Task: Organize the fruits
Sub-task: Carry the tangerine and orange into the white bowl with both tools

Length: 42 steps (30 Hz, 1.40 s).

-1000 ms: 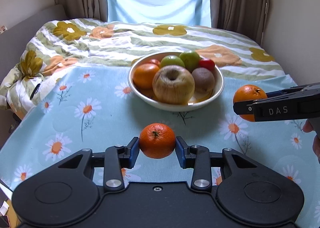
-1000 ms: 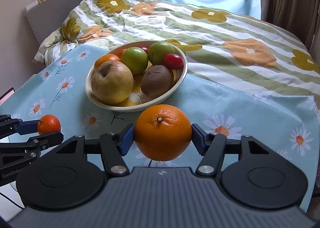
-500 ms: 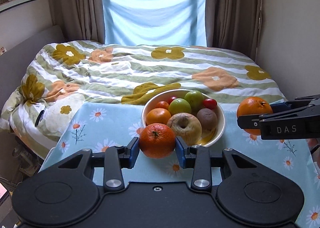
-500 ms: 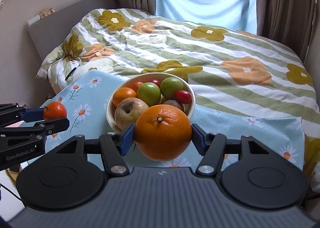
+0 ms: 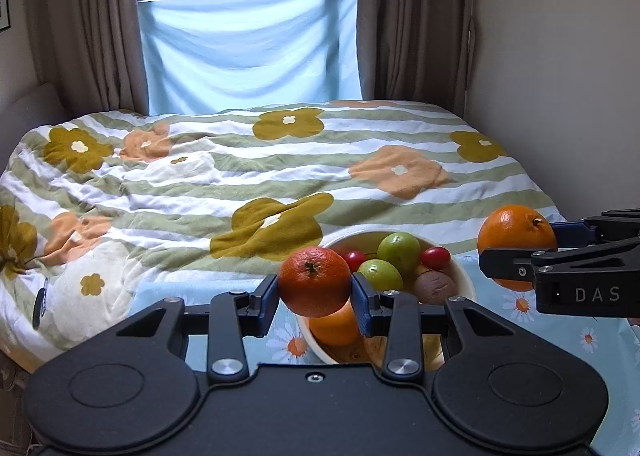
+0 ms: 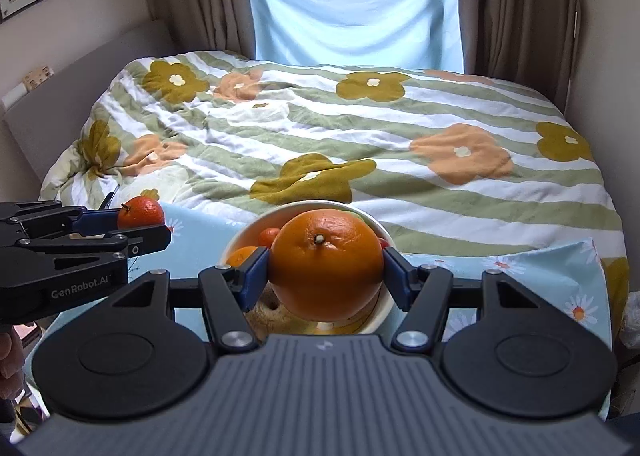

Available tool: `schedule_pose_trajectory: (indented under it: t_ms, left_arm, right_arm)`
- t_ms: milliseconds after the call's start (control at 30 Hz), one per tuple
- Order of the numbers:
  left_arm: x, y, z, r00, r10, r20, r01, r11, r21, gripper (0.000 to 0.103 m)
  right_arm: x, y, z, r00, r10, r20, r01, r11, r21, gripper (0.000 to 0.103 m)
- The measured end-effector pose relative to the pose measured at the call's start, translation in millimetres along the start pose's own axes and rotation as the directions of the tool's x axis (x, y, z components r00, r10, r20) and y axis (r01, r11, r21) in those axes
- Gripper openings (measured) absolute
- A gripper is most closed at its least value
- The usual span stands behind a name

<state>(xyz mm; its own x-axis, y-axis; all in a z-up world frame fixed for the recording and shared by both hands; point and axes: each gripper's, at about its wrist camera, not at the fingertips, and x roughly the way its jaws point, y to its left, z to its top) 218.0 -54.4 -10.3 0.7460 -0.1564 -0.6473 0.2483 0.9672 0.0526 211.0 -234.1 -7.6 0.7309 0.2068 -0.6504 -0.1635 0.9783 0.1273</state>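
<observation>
The left gripper [image 5: 315, 296] is clamped on a small tangerine [image 5: 314, 281], its 2 blue pads pressing the fruit's left and right flanks. The tangerine hangs in the air, stem end turned toward the camera, in front of the near-left rim of the white bowl [image 5: 466, 282]. Its skin is deep orange-red, pebbled and slightly flattened in shape.

The right gripper [image 6: 325, 274] is clenched on a larger orange [image 6: 325, 264], held the same way between blue pads, stem scar facing the camera. This orange is rounder, paler orange and finely dimpled. It hovers directly over the near part of the bowl [image 6: 385, 306], hiding most of the contents in the right wrist view.

In the left wrist view the bowl is smooth, glossy and round, and holds 2 green round fruits [image 5: 399, 249], 2 small shiny red fruits [image 5: 435, 258], a brown fuzzy kiwi [image 5: 435, 287] and another orange fruit [image 5: 335, 326] low at the near side. The right wrist view also shows a tan, matte apple-like fruit [image 6: 269, 306] under the left finger.

The bowl stands on a light blue tablecloth [image 5: 576, 336] printed with white daisies. Beyond it lies a bed with a rumpled quilt [image 5: 248, 176] striped green and white, with mustard and peach flowers. Brown curtains [image 5: 412, 16] flank a window covered low by a pale blue cloth [image 5: 248, 48].
</observation>
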Motion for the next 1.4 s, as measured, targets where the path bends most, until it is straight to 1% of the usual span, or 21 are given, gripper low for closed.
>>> schedule_pose_trajectory:
  t_ms: [200, 467, 600, 800, 933, 1100, 1133, 1167, 1200, 1233, 1267, 1333, 1400]
  left_arm:
    - [38.7, 13.0, 15.2, 0.996, -0.082, -0.026, 0.083, 0.995, 0.051, 0.042]
    - [93.8, 13.2, 28.5, 0.981, -0.170, -0.091, 0.179, 0.979, 0.097, 0.042]
    - [119.9, 9.6, 31.7, 0.973, -0.191, -0.130, 0.206, 0.972, 0.115, 0.042]
    - [149.2, 4.5, 33.2, 0.964, -0.199, -0.179, 0.223, 0.967, 0.127, 0.043]
    - [161.5, 3.5, 32.1, 0.959, -0.199, -0.201, 0.227, 0.965, 0.129, 0.043]
    - [167.2, 3.5, 32.5, 0.958, -0.197, -0.208, 0.227, 0.966, 0.128, 0.043]
    - [168.1, 3.7, 32.6, 0.958, -0.198, -0.207, 0.227, 0.965, 0.128, 0.045]
    - [167.5, 4.1, 32.5, 0.959, -0.200, -0.202, 0.228, 0.965, 0.128, 0.056]
    - [165.9, 4.6, 32.4, 0.961, -0.200, -0.192, 0.227, 0.965, 0.130, 0.064]
    - [162.5, 5.0, 32.2, 0.965, -0.197, -0.174, 0.222, 0.966, 0.135, 0.079]
    - [159.0, 5.8, 32.4, 0.968, -0.195, -0.160, 0.218, 0.966, 0.140, 0.087]
    - [150.8, 7.9, 33.1, 0.973, -0.186, -0.137, 0.207, 0.966, 0.153, 0.089]
    - [143.0, 10.9, 32.4, 0.977, -0.166, -0.130, 0.187, 0.968, 0.167, 0.090]
  right_arm:
    - [23.0, 10.3, 8.3, 0.998, -0.059, -0.004, 0.059, 0.997, 0.053, 0.076]
    - [48.6, 10.5, 10.2, 0.991, -0.131, -0.031, 0.133, 0.984, 0.121, 0.076]
    - [57.7, 4.6, 9.5, 0.986, -0.160, -0.051, 0.166, 0.974, 0.151, 0.076]
    - [68.6, -2.2, 7.5, 0.980, -0.186, -0.075, 0.197, 0.963, 0.181, 0.076]
    - [73.1, -5.4, 5.8, 0.977, -0.195, -0.083, 0.208, 0.958, 0.197, 0.076]
    - [76.0, -7.4, 3.9, 0.975, -0.202, -0.089, 0.216, 0.954, 0.209, 0.076]
    - [76.4, -7.5, 3.5, 0.975, -0.202, -0.090, 0.217, 0.953, 0.211, 0.076]
    - [76.9, -7.7, 3.8, 0.975, -0.203, -0.091, 0.218, 0.953, 0.212, 0.076]
    - [77.0, -7.6, 3.8, 0.975, -0.203, -0.091, 0.219, 0.952, 0.213, 0.076]
    - [77.0, -7.9, 4.0, 0.975, -0.203, -0.091, 0.218, 0.953, 0.212, 0.076]
    - [77.0, -8.0, 4.0, 0.975, -0.203, -0.090, 0.218, 0.953, 0.211, 0.076]
    - [76.1, -6.8, 4.2, 0.975, -0.203, -0.088, 0.217, 0.953, 0.209, 0.076]
    - [76.5, -7.6, 6.5, 0.976, -0.200, -0.086, 0.214, 0.955, 0.206, 0.076]
